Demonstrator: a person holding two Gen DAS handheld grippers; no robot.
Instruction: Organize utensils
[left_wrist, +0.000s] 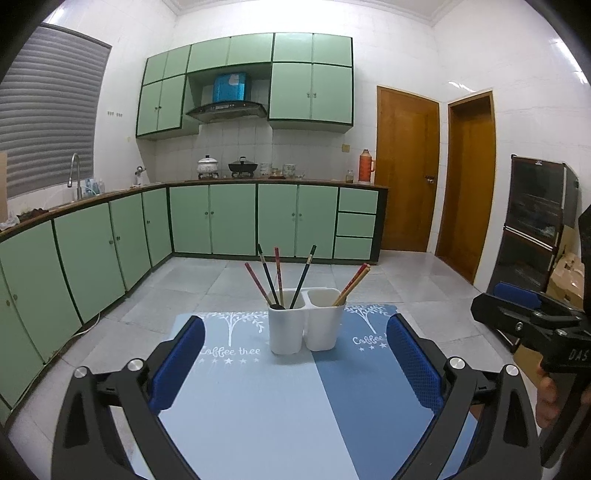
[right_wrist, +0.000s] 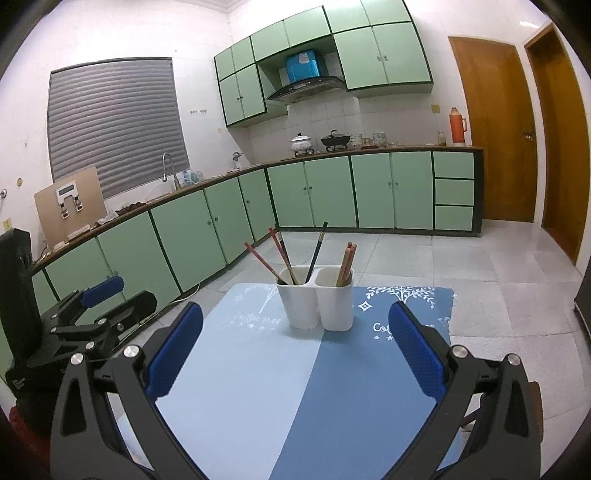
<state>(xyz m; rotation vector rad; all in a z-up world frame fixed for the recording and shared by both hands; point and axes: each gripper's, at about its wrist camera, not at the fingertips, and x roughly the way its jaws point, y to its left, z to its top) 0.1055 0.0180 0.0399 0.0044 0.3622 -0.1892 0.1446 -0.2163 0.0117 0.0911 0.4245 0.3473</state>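
on mat (left_wrist: 258, 406), white holder (left_wrist: 306, 325), chopsticks (left_wrist: 273, 277) inside

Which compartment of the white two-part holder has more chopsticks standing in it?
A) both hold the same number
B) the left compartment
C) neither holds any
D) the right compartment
B: in the white two-part holder, the left compartment has four chopsticks fanned out, red and dark, while the right compartment has only a pair leaning together.
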